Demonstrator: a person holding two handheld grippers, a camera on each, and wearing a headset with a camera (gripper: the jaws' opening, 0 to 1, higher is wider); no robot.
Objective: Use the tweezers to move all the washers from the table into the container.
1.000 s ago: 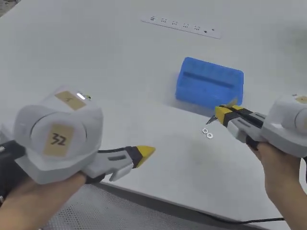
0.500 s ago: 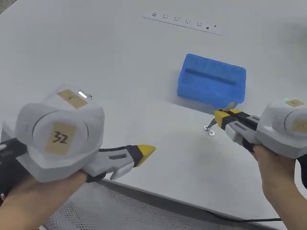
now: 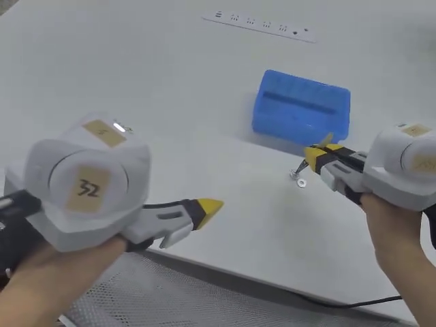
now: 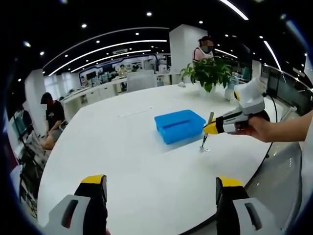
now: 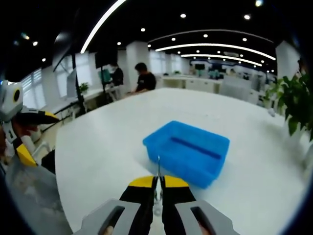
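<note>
head view has the blue container (image 3: 303,109) sitting open-topped on the table. the left gripper (image 4: 160,182) hangs well apart from it, jaws spread wide with nothing between them. the right gripper (image 3: 315,155), just in front of the container's near wall, has its jaws pressed almost together on the tweezers (image 3: 304,165). their tips point down at the washers (image 3: 299,181), which lie on the bare top just outside the container. whether the tips touch one i cannot tell.

the likely trouble: thin flat washers on a smooth top may skid away or flick off the tips if the pinch lands off-centre. the tweezers could also twist in the jaws. a carry held too low could knock the container's wall and drop a washer short.

the room is a large open office with ceiling lights and seated people. the table (image 3: 170,88) is white, smooth and wide, with a plant (image 4: 208,73) and a power strip (image 3: 262,26) toward its far side.
</note>
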